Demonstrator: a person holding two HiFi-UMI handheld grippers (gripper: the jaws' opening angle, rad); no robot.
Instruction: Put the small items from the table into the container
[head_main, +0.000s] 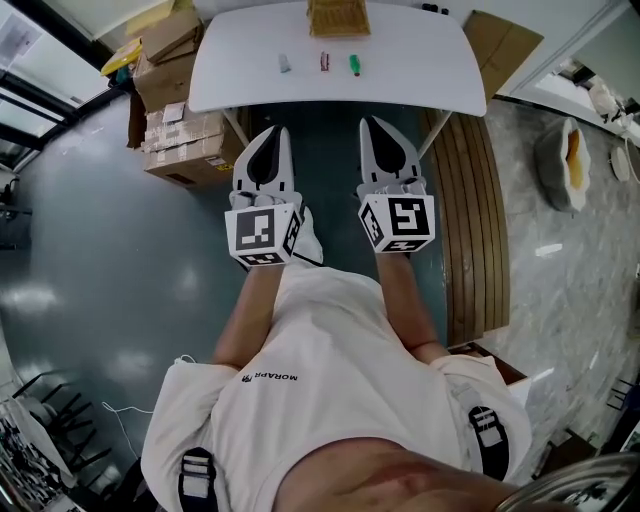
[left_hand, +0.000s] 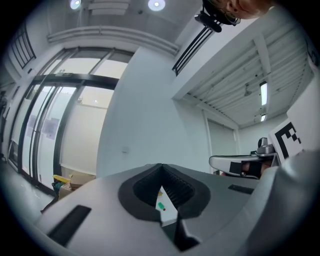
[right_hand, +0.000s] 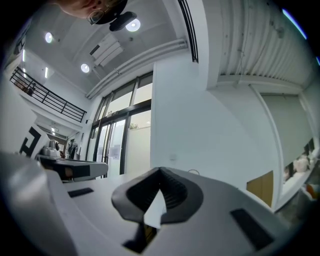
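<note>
The left tongs (head_main: 273, 132) and the right tongs (head_main: 373, 124) are both clenched on nothing, jaw tips pressed together. In the head view they sit side by side and point toward 12 o'clock over a glossy dark floor (head_main: 90, 260). Ahead of their tips is the near edge of a white table (head_main: 420, 70) with rounded corners. Cardboard boxes (head_main: 185, 135) are stacked at 9 o'clock of the left tongs. A slatted wooden platform (head_main: 470, 220) lies at 3 o'clock of the right tongs. Tall windows (left_hand: 55, 125) and a white wall (left_hand: 145, 125) close the room.

Three small things lie in a row on the table, apart from one another: a grey item (head_main: 285, 63), a red item (head_main: 324, 61) and a green item (head_main: 354, 65). Each has its long axis running 12 to 6. They lie at 12 o'clock of the tongs, clear of the tips. The tan container (head_main: 338, 17) sits at the table's far edge, at 12 o'clock of the red item.
</note>
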